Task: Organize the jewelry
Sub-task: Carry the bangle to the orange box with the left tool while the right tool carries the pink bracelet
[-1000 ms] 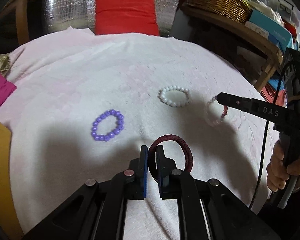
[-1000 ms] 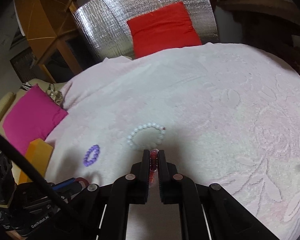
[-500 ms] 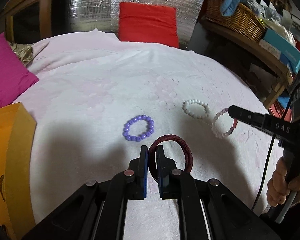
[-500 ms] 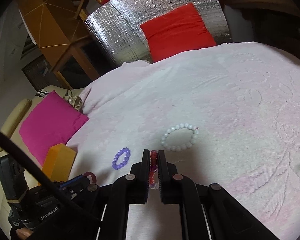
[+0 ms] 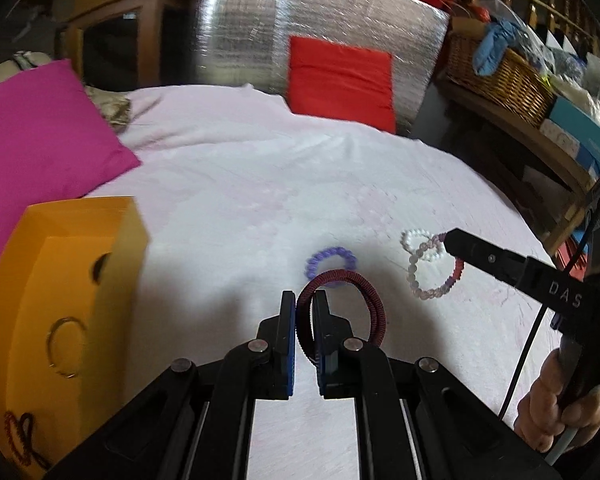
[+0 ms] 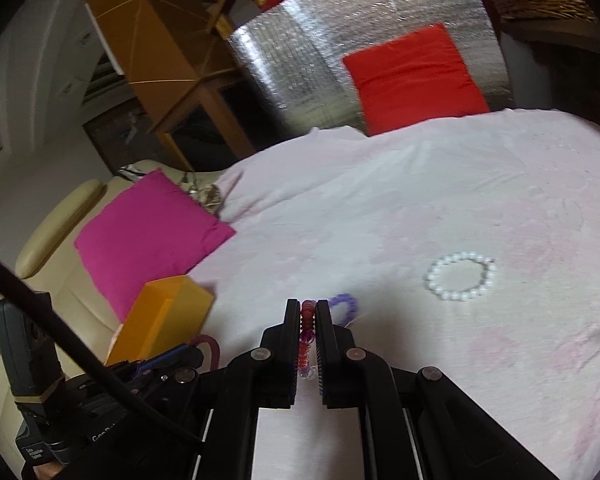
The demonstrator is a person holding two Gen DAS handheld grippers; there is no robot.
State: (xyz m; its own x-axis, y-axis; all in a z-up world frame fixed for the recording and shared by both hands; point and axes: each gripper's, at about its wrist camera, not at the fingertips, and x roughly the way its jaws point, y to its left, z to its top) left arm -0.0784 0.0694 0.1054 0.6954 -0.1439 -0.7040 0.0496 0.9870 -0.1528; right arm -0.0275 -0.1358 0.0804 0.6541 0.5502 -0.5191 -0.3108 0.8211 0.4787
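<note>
The left hand-held gripper is pinched shut on a dark red band, holding it up over the pink blanket on the bed. The right hand-held gripper is squeezed tight on a bracelet of pink, purple and red beads, which hangs from its tip off to the right. An open orange box sits at the near left, next to a bright pink pillow. Inside the box I can see a thin ring and a small dark red beaded thing in the near corner, so some of the jewelry looks put away already. Two pieces lie on the blanket: a purple bead bracelet near the middle, just past the dark red band, and a white bead bracelet farther to the right. I think the job is about halfway done. The two held pieces need to go over to the box on the left and be let go inside it, and then the purple and white ones are left to pick up.
</note>
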